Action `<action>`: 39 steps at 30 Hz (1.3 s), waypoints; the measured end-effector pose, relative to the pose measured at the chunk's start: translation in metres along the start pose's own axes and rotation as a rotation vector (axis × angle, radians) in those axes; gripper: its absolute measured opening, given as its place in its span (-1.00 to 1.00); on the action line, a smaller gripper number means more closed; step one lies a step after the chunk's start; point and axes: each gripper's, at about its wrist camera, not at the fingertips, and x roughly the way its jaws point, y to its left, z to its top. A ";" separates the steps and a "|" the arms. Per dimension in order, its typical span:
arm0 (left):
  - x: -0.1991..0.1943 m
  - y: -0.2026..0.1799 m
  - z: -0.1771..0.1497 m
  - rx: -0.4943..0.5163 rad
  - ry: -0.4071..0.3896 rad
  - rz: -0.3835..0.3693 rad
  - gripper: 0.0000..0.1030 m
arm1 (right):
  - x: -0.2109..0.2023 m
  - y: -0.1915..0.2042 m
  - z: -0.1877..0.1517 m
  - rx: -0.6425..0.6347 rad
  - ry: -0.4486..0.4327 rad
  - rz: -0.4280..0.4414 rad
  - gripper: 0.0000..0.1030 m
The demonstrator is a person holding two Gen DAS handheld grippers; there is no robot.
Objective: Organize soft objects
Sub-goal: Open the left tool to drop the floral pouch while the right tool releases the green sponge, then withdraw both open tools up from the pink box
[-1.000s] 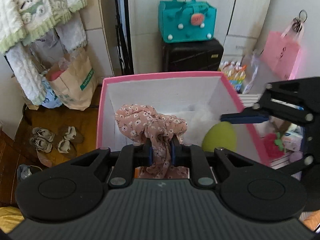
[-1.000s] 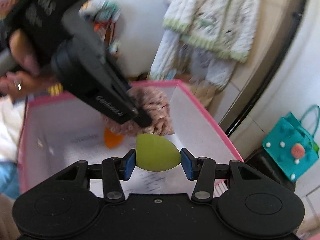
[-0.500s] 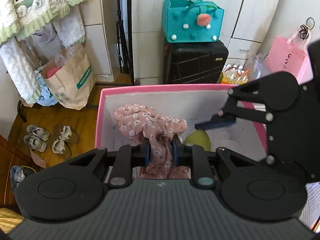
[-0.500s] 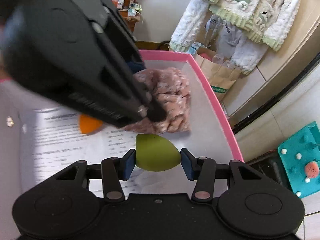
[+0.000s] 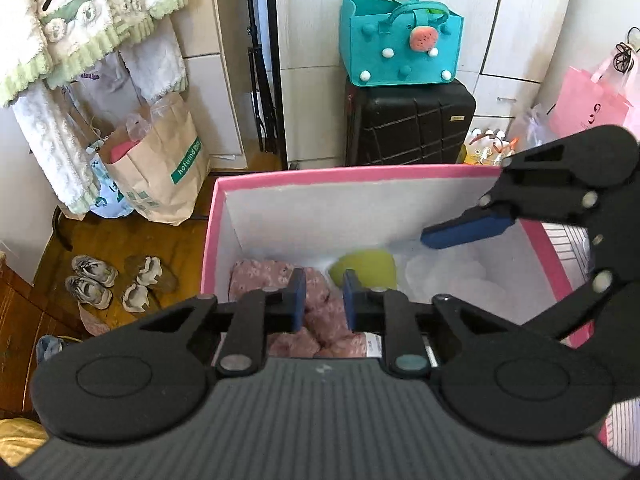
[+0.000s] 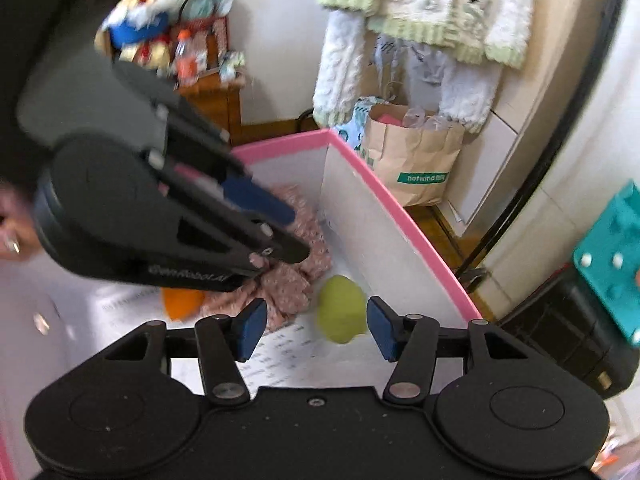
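Note:
A pink-rimmed box [image 5: 360, 172] with white walls takes up the middle of both views. My left gripper [image 5: 324, 300] reaches down into the box's near left corner, shut on a pink floral cloth [image 5: 276, 276] that lies bunched on the floor. The right wrist view shows the same cloth [image 6: 292, 288] under its fingers. My right gripper [image 6: 316, 328] is opening. A green egg-shaped sponge [image 6: 342, 308] lies loose on the box floor between the pads, touching neither. From the left wrist view, that sponge [image 5: 366, 270] sits below one blue right fingertip [image 5: 468, 228].
An orange soft piece [image 6: 180, 304] and white fluffy stuff [image 5: 440, 276] also lie in the box. Behind it stand a black suitcase [image 5: 408, 128] with a teal felt bag [image 5: 400, 40] on top, a paper bag [image 5: 160, 176] and shoes [image 5: 112, 284] on the wooden floor.
My right gripper's jaws have widened and the green sponge has dropped out of them onto the box floor. My left gripper has sunk into the box, and the cloth now lies low.

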 end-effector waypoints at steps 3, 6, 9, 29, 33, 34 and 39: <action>-0.008 -0.003 -0.003 0.009 -0.010 0.007 -0.65 | -0.012 -0.002 -0.006 0.085 -0.022 0.026 0.17; -0.020 -0.002 -0.007 -0.003 -0.023 -0.003 -0.64 | -0.028 0.002 -0.012 0.152 -0.037 0.045 0.17; -0.035 -0.002 -0.009 -0.009 -0.027 -0.014 -0.64 | -0.046 0.012 -0.016 0.178 -0.055 0.041 0.17; -0.155 -0.021 -0.061 0.039 0.002 -0.126 -0.20 | -0.164 0.076 -0.055 0.253 -0.153 -0.053 0.20; -0.170 -0.027 -0.071 0.065 0.020 -0.132 -0.20 | -0.184 0.083 -0.068 0.273 -0.174 -0.059 0.20; -0.174 -0.029 -0.073 0.070 0.022 -0.132 -0.17 | -0.188 0.085 -0.071 0.271 -0.177 -0.062 0.20; -0.194 -0.043 -0.082 0.101 0.026 -0.154 -0.06 | -0.211 0.091 -0.085 0.318 -0.204 -0.040 0.20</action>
